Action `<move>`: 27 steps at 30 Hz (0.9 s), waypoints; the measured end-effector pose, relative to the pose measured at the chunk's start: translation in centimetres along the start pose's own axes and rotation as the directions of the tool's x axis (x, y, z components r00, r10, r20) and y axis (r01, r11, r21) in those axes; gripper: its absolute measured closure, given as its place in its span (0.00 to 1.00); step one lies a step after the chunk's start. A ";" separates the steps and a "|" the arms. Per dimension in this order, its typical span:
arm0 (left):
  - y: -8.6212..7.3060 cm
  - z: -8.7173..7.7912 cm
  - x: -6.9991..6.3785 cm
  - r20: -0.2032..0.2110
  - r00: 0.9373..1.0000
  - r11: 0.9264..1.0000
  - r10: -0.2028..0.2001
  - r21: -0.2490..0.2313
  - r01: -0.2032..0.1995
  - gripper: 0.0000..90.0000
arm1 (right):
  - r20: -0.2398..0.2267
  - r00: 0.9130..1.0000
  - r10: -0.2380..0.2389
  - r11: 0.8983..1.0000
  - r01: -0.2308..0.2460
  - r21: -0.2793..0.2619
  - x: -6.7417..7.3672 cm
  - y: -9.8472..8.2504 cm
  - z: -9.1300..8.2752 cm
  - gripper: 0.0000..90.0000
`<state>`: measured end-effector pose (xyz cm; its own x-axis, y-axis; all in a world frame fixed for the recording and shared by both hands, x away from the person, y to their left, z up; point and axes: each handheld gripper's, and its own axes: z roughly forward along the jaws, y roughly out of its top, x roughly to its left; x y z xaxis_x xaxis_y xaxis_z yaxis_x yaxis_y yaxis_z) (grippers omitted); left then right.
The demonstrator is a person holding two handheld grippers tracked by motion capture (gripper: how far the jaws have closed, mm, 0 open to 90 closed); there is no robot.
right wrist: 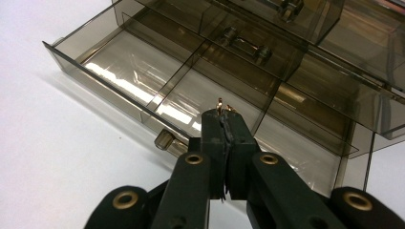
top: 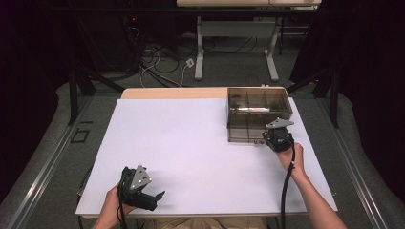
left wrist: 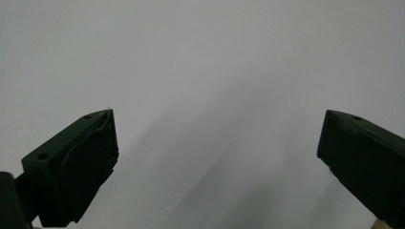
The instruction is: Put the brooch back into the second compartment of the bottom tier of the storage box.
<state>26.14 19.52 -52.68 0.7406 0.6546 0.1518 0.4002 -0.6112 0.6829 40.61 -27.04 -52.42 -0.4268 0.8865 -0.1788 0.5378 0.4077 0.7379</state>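
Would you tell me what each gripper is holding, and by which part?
The right gripper is shut on a small gold-coloured metal piece, pinched at its lower end over the open drawer. The left gripper holds nothing.

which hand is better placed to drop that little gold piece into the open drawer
Right. The right gripper already pinches the small gold piece directly over the open drawer. The left gripper rests open at the table's near edge.

High view looks down on the white table (top: 191, 157); gripper views skim it closely.
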 end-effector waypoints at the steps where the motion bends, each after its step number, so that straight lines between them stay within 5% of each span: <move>1: 0.0 0.0 0.0 0.000 1.000 1.000 0.000 0.000 0.000 0.00 | 0.001 1.000 -0.001 1.000 0.001 -0.001 0.0 0.0 0.0 0.99; 27: 0.0 -0.1 0.0 0.000 1.000 1.000 0.001 0.000 -0.001 0.00 | 0.015 1.000 0.002 0.999 -0.002 0.032 -0.3 -0.3 0.6 0.99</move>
<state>26.11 19.61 -52.65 0.7409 0.6539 0.1531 0.3993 -0.6123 0.6824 41.00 -27.33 -52.97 -0.4148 0.8904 -0.1872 0.5620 0.4126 0.7169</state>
